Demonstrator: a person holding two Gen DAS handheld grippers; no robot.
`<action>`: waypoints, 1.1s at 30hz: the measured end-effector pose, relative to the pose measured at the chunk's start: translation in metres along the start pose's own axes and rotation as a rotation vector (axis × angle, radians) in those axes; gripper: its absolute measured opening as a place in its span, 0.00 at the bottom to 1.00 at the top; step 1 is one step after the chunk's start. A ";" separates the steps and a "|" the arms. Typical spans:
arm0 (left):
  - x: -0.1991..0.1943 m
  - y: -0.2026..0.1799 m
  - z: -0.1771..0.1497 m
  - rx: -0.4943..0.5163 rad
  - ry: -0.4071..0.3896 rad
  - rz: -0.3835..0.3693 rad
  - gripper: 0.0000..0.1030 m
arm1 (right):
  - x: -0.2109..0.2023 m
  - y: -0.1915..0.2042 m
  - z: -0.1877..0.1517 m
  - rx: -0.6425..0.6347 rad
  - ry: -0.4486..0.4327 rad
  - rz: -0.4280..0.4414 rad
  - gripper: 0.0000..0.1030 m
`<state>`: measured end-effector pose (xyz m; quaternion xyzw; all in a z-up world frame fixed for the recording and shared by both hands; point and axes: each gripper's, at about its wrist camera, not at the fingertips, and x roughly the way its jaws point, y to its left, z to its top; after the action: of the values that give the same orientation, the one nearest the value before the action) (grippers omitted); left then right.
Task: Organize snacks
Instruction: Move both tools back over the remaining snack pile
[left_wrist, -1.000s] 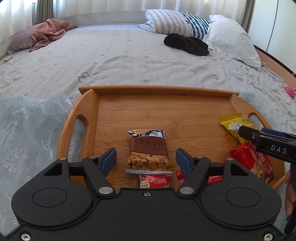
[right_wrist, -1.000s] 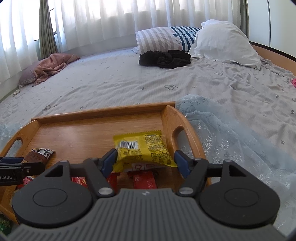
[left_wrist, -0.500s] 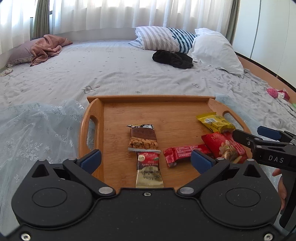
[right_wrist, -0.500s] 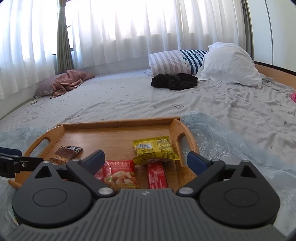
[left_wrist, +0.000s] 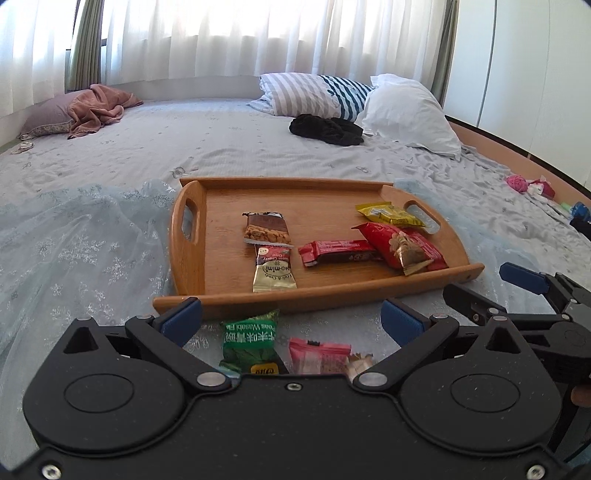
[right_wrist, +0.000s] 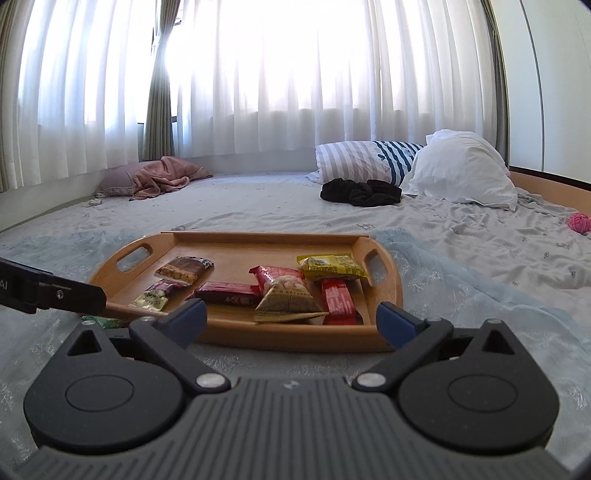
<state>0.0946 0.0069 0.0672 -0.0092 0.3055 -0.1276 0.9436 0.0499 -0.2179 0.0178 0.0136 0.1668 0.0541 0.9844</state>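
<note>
With the fingers of both the left gripper (left_wrist: 290, 317) and the right gripper (right_wrist: 291, 319) spread and empty, the soft green wasabi-pea packet (left_wrist: 249, 341), lying on the bed at lower centre before the wooden tray (left_wrist: 192, 258), may slip when pinched.

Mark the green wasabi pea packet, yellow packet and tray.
green packet (left_wrist: 249, 341), left wrist view, middle of its face
yellow packet (right_wrist: 332, 267), right wrist view, middle of the wrapper
tray (left_wrist: 325, 181), left wrist view, far rim
</note>
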 end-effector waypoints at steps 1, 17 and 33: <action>-0.004 -0.001 -0.002 0.001 -0.004 0.001 1.00 | -0.004 0.001 -0.003 -0.005 0.004 0.014 0.97; -0.036 -0.021 -0.053 -0.007 -0.033 0.072 0.37 | -0.053 0.024 -0.056 0.043 -0.035 0.054 0.68; 0.013 -0.028 -0.059 -0.054 0.014 0.062 0.54 | -0.050 0.050 -0.066 0.047 0.012 0.054 0.53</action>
<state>0.0637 -0.0199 0.0145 -0.0243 0.3157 -0.0898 0.9443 -0.0238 -0.1733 -0.0258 0.0411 0.1738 0.0766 0.9809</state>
